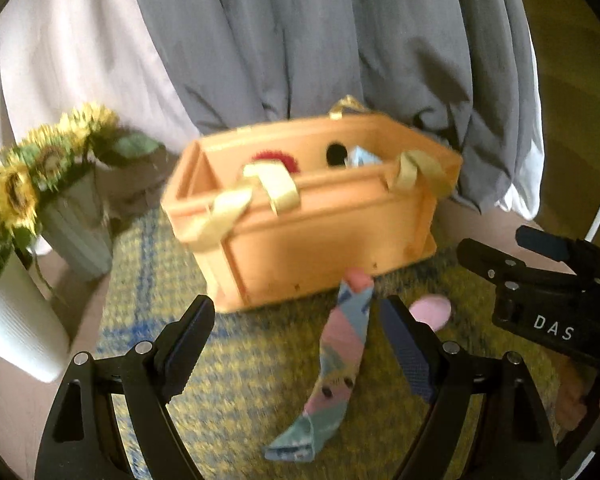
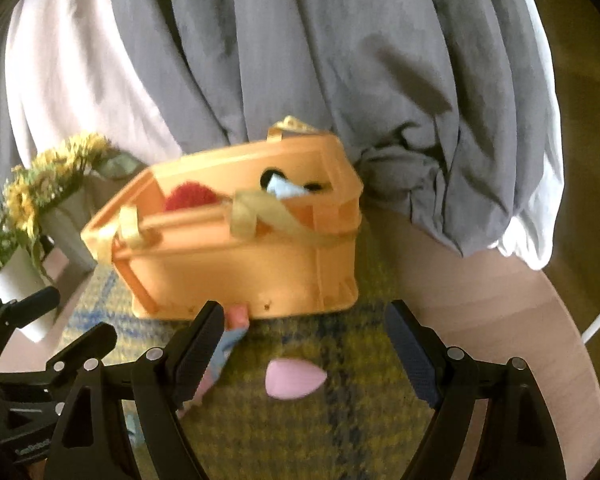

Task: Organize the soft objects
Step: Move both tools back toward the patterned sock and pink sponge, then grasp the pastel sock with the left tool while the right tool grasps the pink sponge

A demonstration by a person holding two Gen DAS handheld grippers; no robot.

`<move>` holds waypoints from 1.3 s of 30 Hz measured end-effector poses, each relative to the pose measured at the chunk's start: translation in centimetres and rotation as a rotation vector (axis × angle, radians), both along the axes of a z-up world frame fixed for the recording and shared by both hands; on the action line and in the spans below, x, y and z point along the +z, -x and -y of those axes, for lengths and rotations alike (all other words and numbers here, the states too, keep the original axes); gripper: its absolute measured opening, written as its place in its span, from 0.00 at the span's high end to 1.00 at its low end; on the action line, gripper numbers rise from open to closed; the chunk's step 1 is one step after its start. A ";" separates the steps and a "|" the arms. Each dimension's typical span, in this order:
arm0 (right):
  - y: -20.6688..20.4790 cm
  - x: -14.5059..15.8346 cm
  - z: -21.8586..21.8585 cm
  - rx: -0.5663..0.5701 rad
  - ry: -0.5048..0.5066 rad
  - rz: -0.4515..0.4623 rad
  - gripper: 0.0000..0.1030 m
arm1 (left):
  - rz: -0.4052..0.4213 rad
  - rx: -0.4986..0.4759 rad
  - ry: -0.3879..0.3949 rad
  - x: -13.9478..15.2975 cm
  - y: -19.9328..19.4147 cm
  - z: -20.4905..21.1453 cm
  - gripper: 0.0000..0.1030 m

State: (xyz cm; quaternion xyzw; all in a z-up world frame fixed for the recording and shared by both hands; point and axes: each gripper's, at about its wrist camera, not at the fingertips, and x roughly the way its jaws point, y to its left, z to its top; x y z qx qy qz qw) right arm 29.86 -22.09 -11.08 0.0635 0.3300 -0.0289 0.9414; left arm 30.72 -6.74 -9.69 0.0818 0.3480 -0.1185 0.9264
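Behind everything hangs a big grey curtain (image 1: 300,40), with a white curtain (image 1: 60,60) next to it. Under it all is the round pale surface (image 2: 500,280). On the surface lies a yellow and blue mat (image 2: 360,420).

An orange basket (image 1: 320,240) stands on the mat. It has soft gold ribbon handles (image 1: 276,188). Inside it you can see a red fluffy thing (image 2: 190,196) and a light blue soft thing (image 2: 286,189).

To the left of the basket stand yellow sunflowers (image 1: 28,176) in a grey ribbed vase (image 1: 80,236). A white ribbed pot (image 1: 20,332) stands near them.

Your left tongs (image 1: 296,344) are wide apart and hold nothing. A long sock (image 1: 336,364) in pink and blue lies on the mat between them. Its pink tip touches the front of the basket. The picture is blurry, so the sock's small marks are hard to tell.

Your right tongs (image 2: 304,344) are wide apart too, with nothing in them. A small pink soft thing (image 2: 292,378) lies on the mat between them. It sits just to the right of the sock, and the two do not touch.
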 end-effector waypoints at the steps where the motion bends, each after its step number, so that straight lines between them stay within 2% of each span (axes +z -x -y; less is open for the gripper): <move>1: 0.0 -0.4 -0.1 0.004 -0.001 -0.009 0.19 | -0.014 -0.002 0.001 -0.5 0.1 0.0 0.18; 21: -1.5 -7.1 -0.2 0.033 -0.022 -0.189 0.19 | -0.211 -0.047 0.033 -8.0 -1.3 0.6 0.19; 25: -2.0 -7.9 -0.1 0.038 -0.029 -0.211 0.19 | -0.245 -0.051 0.035 -9.1 -1.9 1.0 0.24; 28: -2.6 -8.5 0.0 0.041 -0.040 -0.227 0.19 | -0.265 -0.053 0.050 -9.6 -2.2 1.1 0.31; 31: -3.3 -8.9 0.1 0.043 -0.045 -0.241 0.20 | -0.278 -0.047 0.063 -9.9 -2.4 1.0 0.32; 34: -3.8 -9.2 0.1 0.049 -0.058 -0.250 0.21 | -0.288 -0.037 0.084 -10.3 -2.8 1.0 0.44; 39: -4.3 -9.9 -0.1 0.063 -0.064 -0.278 0.35 | -0.287 -0.035 0.095 -10.1 -3.1 1.0 0.64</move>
